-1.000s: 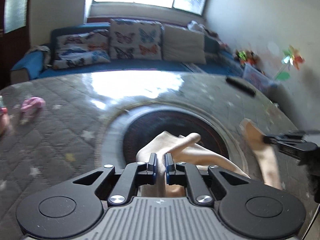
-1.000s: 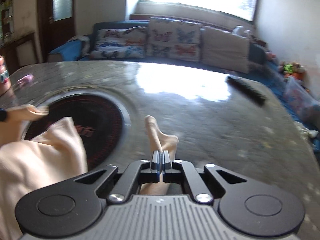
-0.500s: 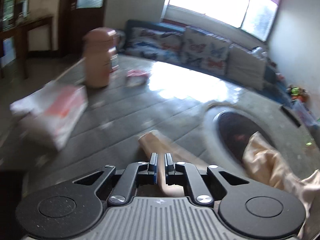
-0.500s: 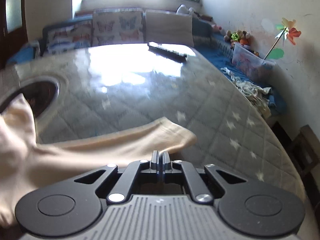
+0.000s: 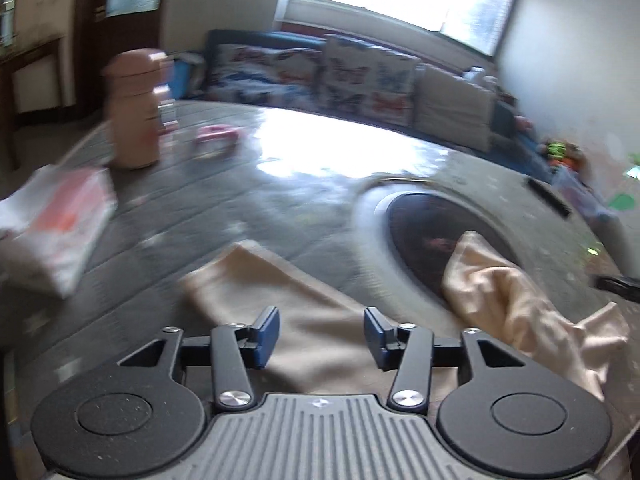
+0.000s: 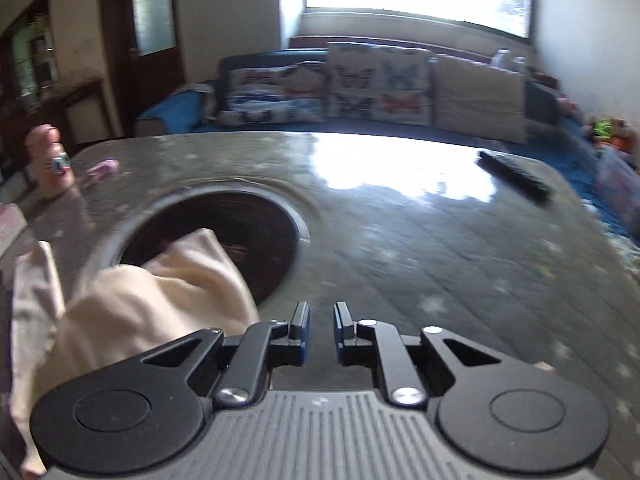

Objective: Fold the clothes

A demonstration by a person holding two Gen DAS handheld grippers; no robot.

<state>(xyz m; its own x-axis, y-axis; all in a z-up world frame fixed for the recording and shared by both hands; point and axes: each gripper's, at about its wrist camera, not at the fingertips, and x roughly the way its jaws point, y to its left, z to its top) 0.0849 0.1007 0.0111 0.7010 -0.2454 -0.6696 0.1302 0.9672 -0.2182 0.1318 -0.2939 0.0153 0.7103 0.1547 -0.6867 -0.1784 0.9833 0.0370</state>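
A cream garment [image 5: 304, 312] lies crumpled on the grey quilted table [image 5: 280, 200]. One flat part spreads under my left gripper [image 5: 322, 332], which is open and holds nothing. A bunched part [image 5: 516, 288] rises to its right, over the dark round inset [image 5: 424, 220]. In the right wrist view the garment [image 6: 152, 300] is heaped at the left, partly over the inset [image 6: 248, 224]. My right gripper [image 6: 321, 330] is open and empty, just right of the cloth, over bare table.
A peach bottle [image 5: 134, 112], a pink item [image 5: 216, 136] and a white and red pack [image 5: 56, 216] stand at the table's left. A black remote [image 6: 516, 176] lies at the far right. A sofa with butterfly cushions [image 6: 360, 84] stands behind the table.
Both grippers have opened and let go of the garment. The cloth has dropped onto the table. The right wrist view has swung back left toward the inset.
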